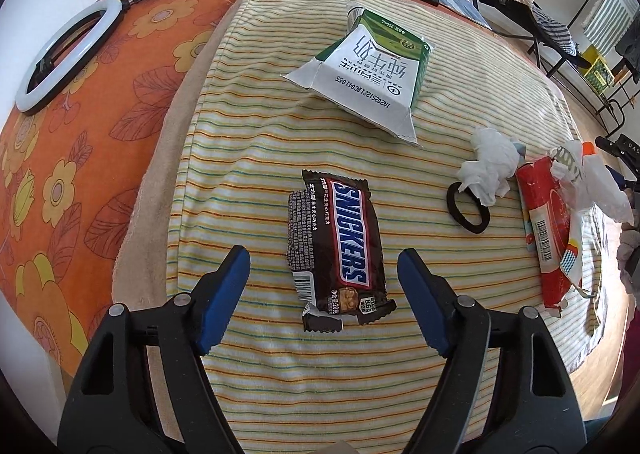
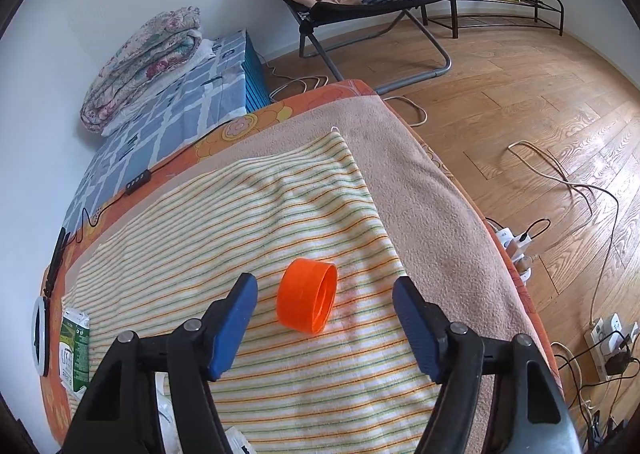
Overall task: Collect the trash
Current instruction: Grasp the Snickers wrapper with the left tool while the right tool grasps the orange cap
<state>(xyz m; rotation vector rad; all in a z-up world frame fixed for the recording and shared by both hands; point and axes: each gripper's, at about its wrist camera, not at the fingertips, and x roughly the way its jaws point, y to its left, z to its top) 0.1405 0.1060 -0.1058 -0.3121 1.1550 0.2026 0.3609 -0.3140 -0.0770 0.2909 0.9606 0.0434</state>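
On the striped towel (image 1: 320, 394) in the left wrist view, a brown Snickers wrapper (image 1: 338, 248) lies flat, and the left gripper (image 1: 324, 276) hangs over it with its 2 blue fingers (image 1: 226, 292) spread wide on either side of the wrapper's lower half, neither pad touching it. Beyond the wrapper sits a flattened green and white milk carton (image 1: 368, 70). To the right, a crumpled white tissue (image 1: 490, 168) rests against a black hair tie (image 1: 468, 208), and just beside them lies a red packet (image 1: 546, 230) with a clear plastic bag (image 1: 592, 182) draped over its far end. A white ring light (image 1: 68, 54) lies well apart on the orange flowered sheet (image 1: 80, 182) at the left.

In the right wrist view, an orange bottle cap (image 2: 307, 301) lies on its side on the same towel (image 2: 240, 222), its open end turned to the right. The right gripper (image 2: 325, 312) hangs around it with the fingers (image 2: 234, 318) set wide, a gap showing on both sides of the cap. The carton (image 2: 74, 348) shows at the left edge. A folding chair (image 2: 360, 2) with clothes on it stands on the wooden floor (image 2: 540, 102) behind.
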